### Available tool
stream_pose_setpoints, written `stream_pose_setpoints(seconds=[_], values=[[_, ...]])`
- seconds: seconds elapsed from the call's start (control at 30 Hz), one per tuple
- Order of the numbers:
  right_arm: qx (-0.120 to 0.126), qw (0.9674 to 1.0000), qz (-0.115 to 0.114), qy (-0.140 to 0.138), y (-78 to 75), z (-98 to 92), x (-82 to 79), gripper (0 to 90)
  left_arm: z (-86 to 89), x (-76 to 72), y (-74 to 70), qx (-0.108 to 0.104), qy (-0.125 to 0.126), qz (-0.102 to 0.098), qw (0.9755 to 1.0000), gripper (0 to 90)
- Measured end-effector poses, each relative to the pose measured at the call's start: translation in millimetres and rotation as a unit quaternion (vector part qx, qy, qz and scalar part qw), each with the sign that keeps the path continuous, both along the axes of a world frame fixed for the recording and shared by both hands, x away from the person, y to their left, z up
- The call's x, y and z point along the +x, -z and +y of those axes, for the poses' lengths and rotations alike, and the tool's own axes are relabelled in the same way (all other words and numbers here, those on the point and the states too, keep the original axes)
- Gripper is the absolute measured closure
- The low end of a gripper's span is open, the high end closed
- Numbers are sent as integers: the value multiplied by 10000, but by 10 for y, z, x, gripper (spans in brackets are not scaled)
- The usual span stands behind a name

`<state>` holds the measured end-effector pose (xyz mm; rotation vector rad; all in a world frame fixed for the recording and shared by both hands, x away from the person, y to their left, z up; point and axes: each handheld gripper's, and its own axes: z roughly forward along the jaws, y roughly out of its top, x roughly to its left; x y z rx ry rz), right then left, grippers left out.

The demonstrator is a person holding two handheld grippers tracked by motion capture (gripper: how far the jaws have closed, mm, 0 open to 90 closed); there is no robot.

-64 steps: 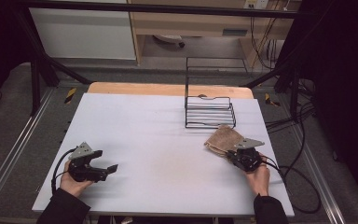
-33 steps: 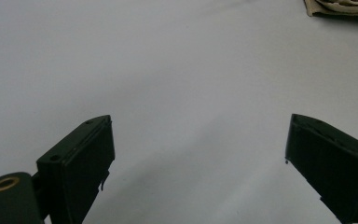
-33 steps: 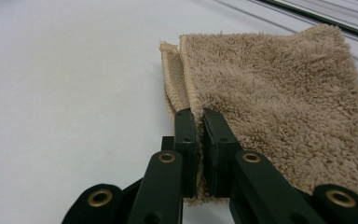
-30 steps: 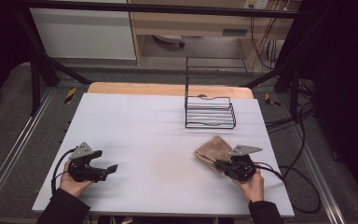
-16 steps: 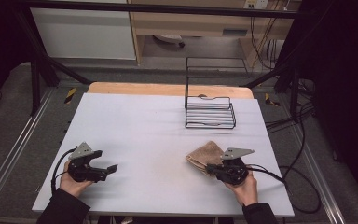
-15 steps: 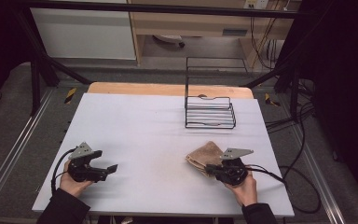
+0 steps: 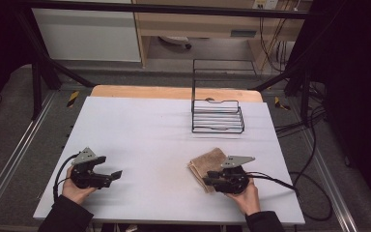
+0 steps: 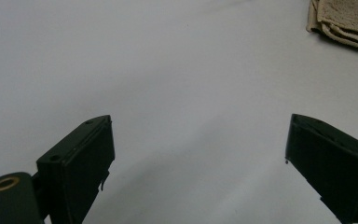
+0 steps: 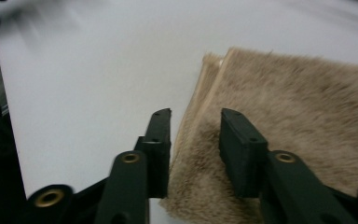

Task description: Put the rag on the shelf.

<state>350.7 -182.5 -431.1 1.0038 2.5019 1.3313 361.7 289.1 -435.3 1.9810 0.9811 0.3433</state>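
A folded tan towel (image 7: 209, 164) lies flat on the white table (image 7: 149, 130), toward the person's right and well short of the black wire rack (image 7: 217, 116) that stands at the far edge. The right gripper (image 7: 211, 180) rests low at the towel's near edge; its jaws have just been opening and now stand partly apart, straddling the folded edge without pressing on it, as the right gripper view shows the towel (image 9: 279, 121) between the two black fingers (image 9: 161, 140). Well apart on the person's left, the left gripper (image 7: 110, 177) sits on the table with its jaws spread wide and nothing between them, the towel's corner (image 8: 347, 23) lying far off.
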Motion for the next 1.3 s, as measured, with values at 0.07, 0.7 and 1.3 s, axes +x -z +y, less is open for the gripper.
stream_pose_setpoints(seconds=[0.07, 0.7, 1.3], values=[[21, 9999, -118, 102, -41, -45, 3, 550, 0, 1, 1, 1, 0, 2, 10000, 78], [-530, 9883, 367, 1381, 191, -661, 134, 680, -9, -4, 3, -8, 3, 35, 10000, 78], [-441, 9829, 688, 1652, 11, -695, -89, 848, -19, -1, 3, -26, -16, 101, 9999, 78]])
